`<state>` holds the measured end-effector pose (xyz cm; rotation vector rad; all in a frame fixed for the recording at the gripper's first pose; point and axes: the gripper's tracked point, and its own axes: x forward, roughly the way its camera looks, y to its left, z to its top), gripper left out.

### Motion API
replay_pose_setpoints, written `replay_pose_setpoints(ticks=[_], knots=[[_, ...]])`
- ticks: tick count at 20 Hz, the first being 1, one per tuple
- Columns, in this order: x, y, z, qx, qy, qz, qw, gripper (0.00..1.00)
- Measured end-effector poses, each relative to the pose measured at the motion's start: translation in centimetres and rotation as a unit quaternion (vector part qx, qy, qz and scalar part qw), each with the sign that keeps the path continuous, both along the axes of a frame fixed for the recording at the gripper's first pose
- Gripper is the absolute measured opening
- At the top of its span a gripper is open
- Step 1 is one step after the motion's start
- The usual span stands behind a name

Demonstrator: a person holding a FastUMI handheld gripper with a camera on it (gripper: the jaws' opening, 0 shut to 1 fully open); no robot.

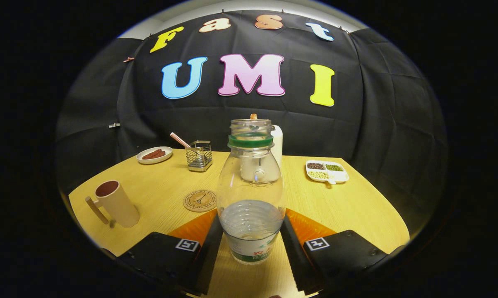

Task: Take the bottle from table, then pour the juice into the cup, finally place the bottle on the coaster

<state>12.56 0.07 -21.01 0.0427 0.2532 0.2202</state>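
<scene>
Gripper [251, 242] clamps upright bottle [251, 194] between both fingers over wooden table [356, 207], black cloth wall behind. Coaster [199, 200] just ahead-left, cup [116, 203] farther left; wire holder [199, 156], plate [154, 155], divided dish [327, 171] beyond.

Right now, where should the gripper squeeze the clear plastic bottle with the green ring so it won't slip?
Squeeze the clear plastic bottle low on its ribbed lower body, straight from the front, where the gripper already has a finger on each side. It stands upright there, and the sides are straighter than the bulging middle. I can't tell if both fingers press yet.
</scene>
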Motion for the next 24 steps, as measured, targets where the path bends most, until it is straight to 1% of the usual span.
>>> replay_pose_setpoints(ticks=[3,5,11,14,18,24], knots=[[0.1,-0.3,0.1,-0.019,0.004,0.005,1.000,0.75],[0.0,-0.6,1.0,-0.040,-0.012,0.012,0.999,0.73],[-0.5,1.1,5.1,-0.100,-0.058,0.063,0.991,0.73],[-0.4,2.1,6.3,-0.146,-0.072,0.074,0.984,0.72],[-0.3,4.0,8.6,-0.195,-0.084,0.077,0.974,0.72],[0.3,6.1,9.4,-0.298,-0.094,0.073,0.947,0.73]])
